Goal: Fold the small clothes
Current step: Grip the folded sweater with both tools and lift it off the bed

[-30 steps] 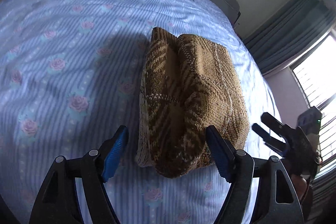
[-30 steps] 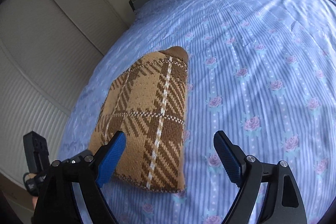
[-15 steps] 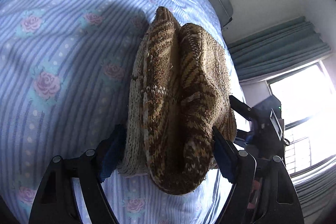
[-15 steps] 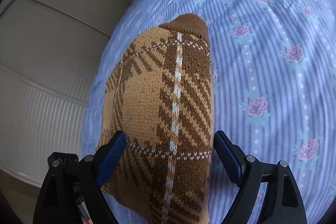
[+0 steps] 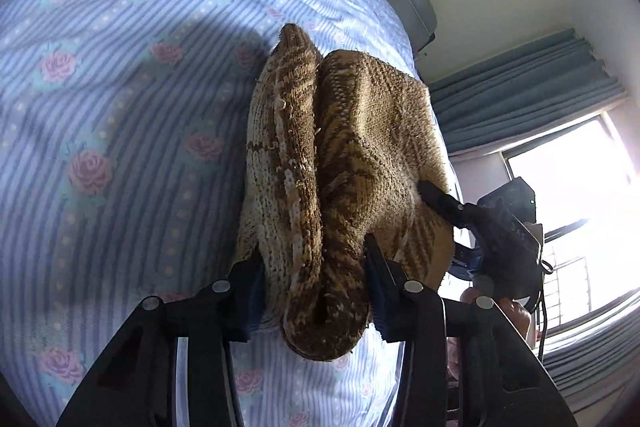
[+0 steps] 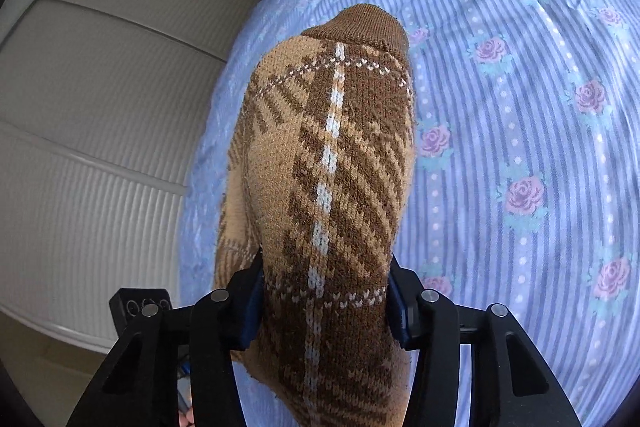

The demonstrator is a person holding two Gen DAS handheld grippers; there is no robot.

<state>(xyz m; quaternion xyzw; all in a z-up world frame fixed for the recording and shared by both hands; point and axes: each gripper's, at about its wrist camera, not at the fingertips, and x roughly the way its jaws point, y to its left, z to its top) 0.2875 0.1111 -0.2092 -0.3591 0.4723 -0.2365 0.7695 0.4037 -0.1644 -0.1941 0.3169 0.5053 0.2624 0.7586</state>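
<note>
The 2 grips are just made: the left hand-held gripper [image 5: 316,287] and the right hand-held gripper [image 6: 326,297] have just closed, each pinching a near corner of the brown knitted garment [image 6: 332,155] on the bed [image 6: 520,87], so next I expect lifting both corners together and carrying them forward evenly.

Daylight from one window, hard glare, strong fisheye bend

In the left wrist view we see the window [image 5: 576,187] at about 3 o'clock blown out to white, and a soft grey shadow across the striped bedsheet [image 5: 120,147] toward 10 o'clock. The knitted garment [image 5: 340,167] is lit from the right, its left side dull. In the right wrist view we get even, softer light; both frames curve heavily and go black at the corners. Focus is crisp throughout.
</note>
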